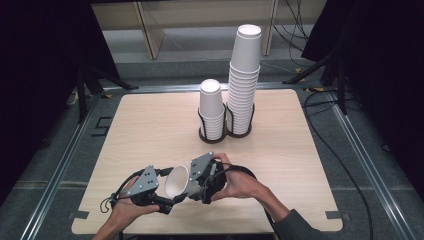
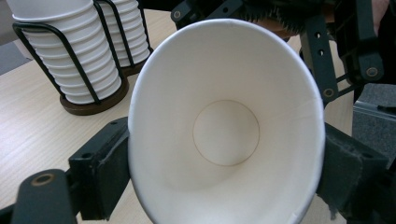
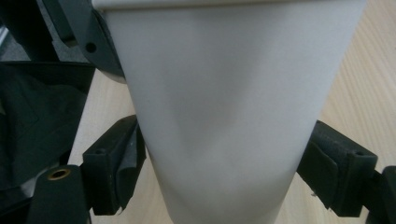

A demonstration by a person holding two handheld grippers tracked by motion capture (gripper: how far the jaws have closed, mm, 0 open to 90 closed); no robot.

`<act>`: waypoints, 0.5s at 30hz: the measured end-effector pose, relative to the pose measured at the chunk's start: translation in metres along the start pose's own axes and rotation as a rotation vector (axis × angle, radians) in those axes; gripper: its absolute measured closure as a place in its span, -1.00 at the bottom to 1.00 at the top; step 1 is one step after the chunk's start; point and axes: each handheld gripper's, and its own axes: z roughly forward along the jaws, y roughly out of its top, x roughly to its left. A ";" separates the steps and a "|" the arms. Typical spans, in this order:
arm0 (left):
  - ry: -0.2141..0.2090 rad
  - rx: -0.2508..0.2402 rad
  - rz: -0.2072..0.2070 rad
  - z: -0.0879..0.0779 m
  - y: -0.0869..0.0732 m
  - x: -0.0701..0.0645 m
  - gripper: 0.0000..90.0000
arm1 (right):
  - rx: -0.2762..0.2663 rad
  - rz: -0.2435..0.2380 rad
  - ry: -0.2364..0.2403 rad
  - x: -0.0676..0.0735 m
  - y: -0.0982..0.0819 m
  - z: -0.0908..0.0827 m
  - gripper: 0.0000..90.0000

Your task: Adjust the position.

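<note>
A white paper cup [image 1: 176, 182] lies on its side in the air just above the table's front edge, held between both grippers. Its mouth faces my left gripper [image 1: 169, 199], whose pads sit against both sides of the cup [image 2: 226, 140] near the rim, so the left gripper view looks straight into the empty inside. My right gripper [image 1: 194, 192] is shut on the narrower base end. In the right gripper view the cup's outer wall [image 3: 224, 102] is slightly dented between the pads of my right gripper [image 3: 222, 172].
A black wire holder [image 1: 220, 136] at the middle back of the wooden table [image 1: 150, 125] carries a short stack of cups [image 1: 211, 107] and a tall stack [image 1: 244, 75]. The short stack [image 2: 70, 56] stands close at the upper left of the left gripper view. Cables run on the floor to the right.
</note>
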 end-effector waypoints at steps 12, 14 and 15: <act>0.001 -0.216 -0.204 0.000 -0.011 0.012 -0.82 | -0.210 0.139 0.065 -0.015 -0.013 -0.006 -0.50; 0.014 -0.242 -0.195 0.001 -0.012 0.011 -0.81 | -0.227 0.176 0.064 -0.015 -0.015 -0.008 -0.50; 0.022 -0.254 -0.193 0.002 -0.012 0.010 -0.82 | -0.230 0.186 0.063 -0.014 -0.015 -0.008 -0.50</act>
